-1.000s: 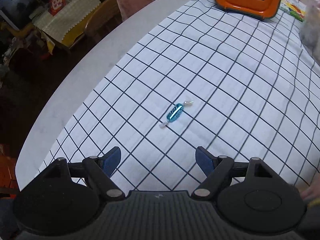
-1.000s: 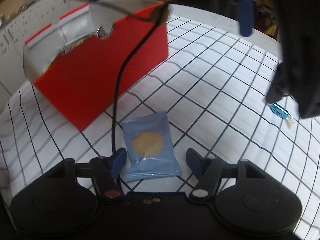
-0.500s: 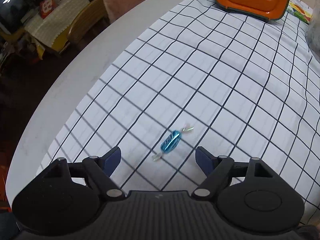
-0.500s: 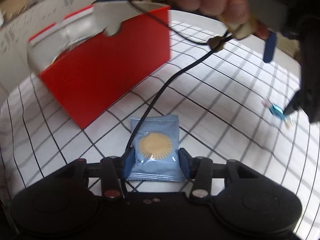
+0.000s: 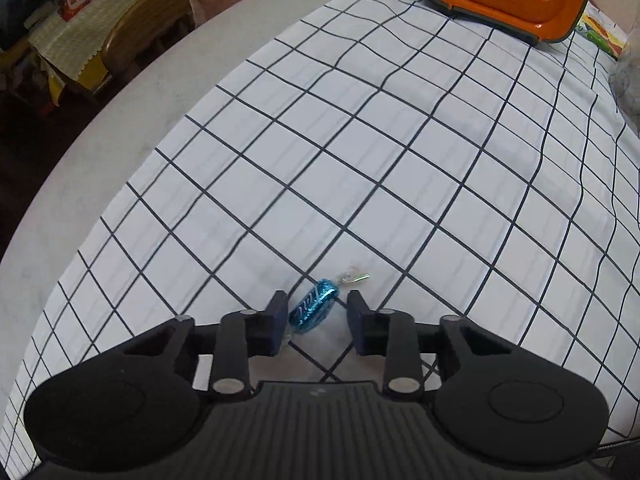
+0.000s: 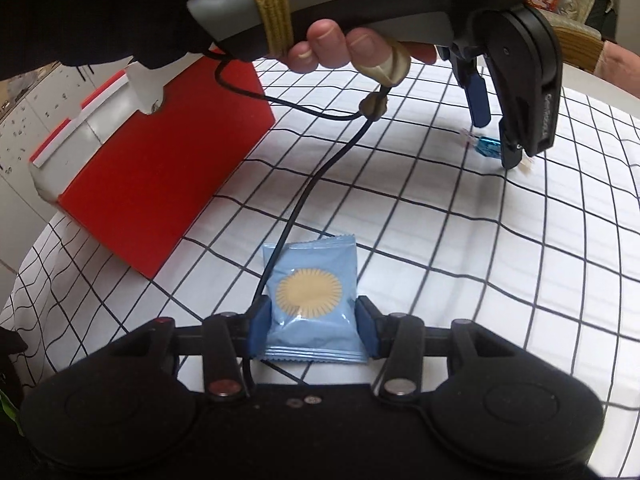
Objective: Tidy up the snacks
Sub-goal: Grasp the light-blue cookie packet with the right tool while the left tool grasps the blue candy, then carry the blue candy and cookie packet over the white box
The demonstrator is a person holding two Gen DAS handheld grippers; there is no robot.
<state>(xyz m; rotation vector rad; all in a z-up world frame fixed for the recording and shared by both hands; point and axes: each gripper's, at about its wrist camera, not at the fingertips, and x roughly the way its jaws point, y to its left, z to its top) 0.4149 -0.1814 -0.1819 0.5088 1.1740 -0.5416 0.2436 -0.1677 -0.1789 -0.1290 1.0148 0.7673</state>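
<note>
Cable [image 6: 296, 216] over packet [image 6: 310, 300], right tongs [image 6: 312, 322] clamping | left tongs [image 5: 318, 322] narrow around candy [image 5: 314, 310]

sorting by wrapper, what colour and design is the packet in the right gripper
Light blue packet with a tan-yellow sunburst disc on it, clearest in the right wrist view.

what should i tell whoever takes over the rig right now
Left gripper: open, fingers either side of the blue candy, which lies on the checked cloth; not yet gripped.
Right gripper: shut on the light blue snack packet, low over the cloth.
Red box sits on the cloth ahead-left of the right gripper, open at the top.
Done: packet gripped. Left: close on the candy, then probably put both snacks in the red box.
</note>
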